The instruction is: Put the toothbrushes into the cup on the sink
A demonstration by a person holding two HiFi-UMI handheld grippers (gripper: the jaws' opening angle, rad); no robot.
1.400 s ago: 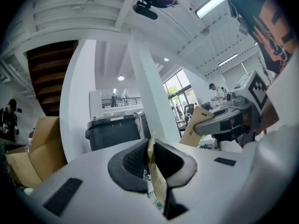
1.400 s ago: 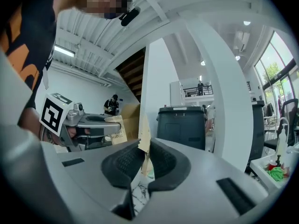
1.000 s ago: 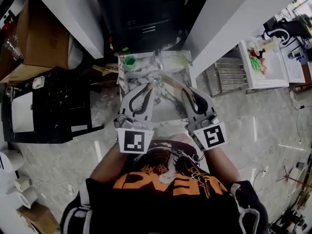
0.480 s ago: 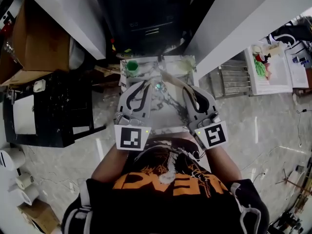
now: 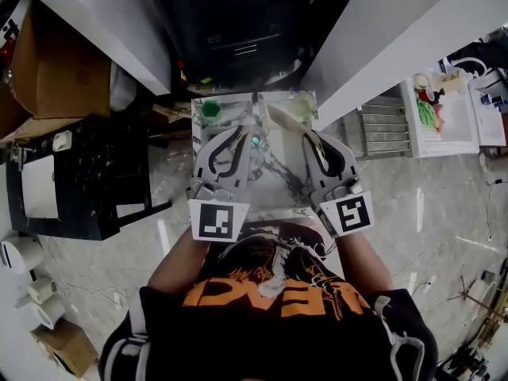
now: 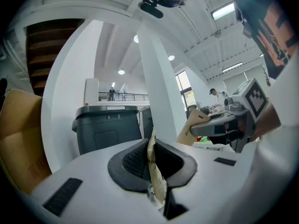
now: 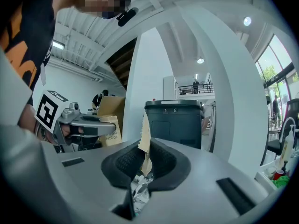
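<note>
Over the marbled sink top [image 5: 278, 177] I hold both grippers close together. My left gripper [image 5: 242, 139] is shut on a strip of brown toothbrush packaging [image 6: 152, 160] with crinkled clear film under it. My right gripper [image 5: 305, 139] is shut on another brown piece [image 7: 144, 146] of that packaging, and the tan card [image 5: 282, 123] slants up from it. A small teal bit [image 5: 255, 140] shows between the two grippers. The green cup [image 5: 210, 109] stands at the sink's far left corner, beyond the left gripper. No toothbrush shows clearly.
A pale cup [image 5: 302, 104] stands at the sink's far right corner. A black bin [image 6: 105, 129] and a white pillar [image 6: 159, 97] rise behind the sink. A cardboard box [image 5: 55, 62] and a black cabinet [image 5: 79, 173] are to the left, a wire rack [image 5: 381, 125] to the right.
Both grippers keep their grip on the packaging and stay over the sink. The right gripper has shifted slightly to the right, and the view has drifted a little.
</note>
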